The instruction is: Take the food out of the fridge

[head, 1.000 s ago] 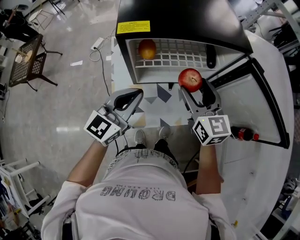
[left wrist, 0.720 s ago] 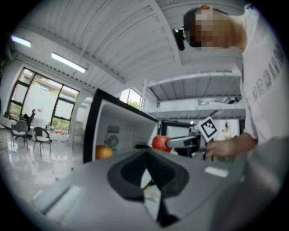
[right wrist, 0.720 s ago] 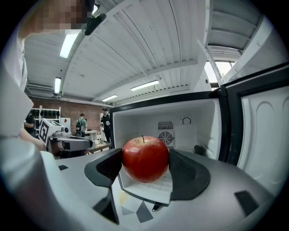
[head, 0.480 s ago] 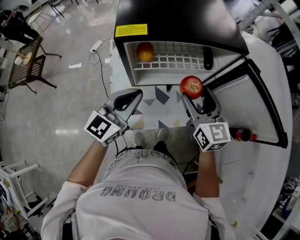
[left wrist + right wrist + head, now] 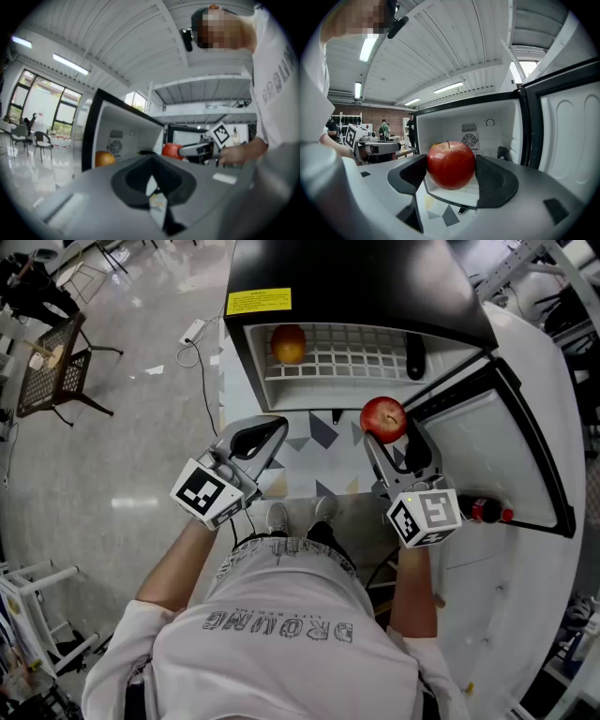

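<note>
A small black fridge (image 5: pixel 356 282) stands open in front of me, its door (image 5: pixel 502 442) swung out to the right. A red apple (image 5: pixel 382 418) is clamped between the pads of my right gripper (image 5: pixel 385 425), just outside the fridge's front edge. The right gripper view shows the apple (image 5: pixel 451 165) filling the gap between the pads. An orange (image 5: pixel 288 343) lies at the left on the white wire shelf (image 5: pixel 352 357); a dark object (image 5: pixel 416 357) stands at the shelf's right. My left gripper (image 5: pixel 263 435) hovers lower left of the opening, shut, holding nothing.
A bottle with a red cap (image 5: pixel 487 510) sits in the door's shelf. A power strip and cable (image 5: pixel 195 329) lie on the floor to the left, with a dark wire basket (image 5: pixel 56 357) further left. People (image 5: pixel 384 127) stand far off in the room.
The right gripper has drawn the apple a little back from the fridge toward me. The left gripper has hardly moved.
</note>
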The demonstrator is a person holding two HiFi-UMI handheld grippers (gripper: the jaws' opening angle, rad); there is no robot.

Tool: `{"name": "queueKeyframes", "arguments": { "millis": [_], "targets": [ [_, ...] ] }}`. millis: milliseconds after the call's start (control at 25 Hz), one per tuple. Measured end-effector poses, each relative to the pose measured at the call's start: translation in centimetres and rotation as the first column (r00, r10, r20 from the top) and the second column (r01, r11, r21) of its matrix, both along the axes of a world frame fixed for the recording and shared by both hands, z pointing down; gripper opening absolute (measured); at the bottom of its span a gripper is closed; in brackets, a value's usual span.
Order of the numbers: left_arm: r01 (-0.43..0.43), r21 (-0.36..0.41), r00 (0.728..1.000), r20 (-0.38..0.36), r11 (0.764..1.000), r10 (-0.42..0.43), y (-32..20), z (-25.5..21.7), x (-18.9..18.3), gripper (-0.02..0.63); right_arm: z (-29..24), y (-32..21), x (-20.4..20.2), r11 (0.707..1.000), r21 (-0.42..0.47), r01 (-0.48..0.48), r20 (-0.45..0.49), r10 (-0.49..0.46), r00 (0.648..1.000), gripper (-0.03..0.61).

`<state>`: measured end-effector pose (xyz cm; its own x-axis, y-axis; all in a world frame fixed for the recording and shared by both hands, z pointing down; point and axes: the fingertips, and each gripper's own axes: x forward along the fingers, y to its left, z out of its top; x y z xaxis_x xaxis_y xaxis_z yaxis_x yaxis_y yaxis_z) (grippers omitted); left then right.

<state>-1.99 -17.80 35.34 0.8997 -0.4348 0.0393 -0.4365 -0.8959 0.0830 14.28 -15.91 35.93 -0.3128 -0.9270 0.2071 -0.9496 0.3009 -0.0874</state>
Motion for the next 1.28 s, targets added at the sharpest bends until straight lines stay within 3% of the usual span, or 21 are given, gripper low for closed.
{"name": "queueKeyframes", "arguments": {
  "millis": [1280],
  "targets": [
    [0.002, -0.007, 1.0, 0.006, 1.0, -0.002, 0.4, 0.3, 1.5, 0.006, 0.9, 0.1, 1.0, 1.0, -0.017, 0.014, 0.013, -0.014, 1.0, 0.304]
  ]
}}
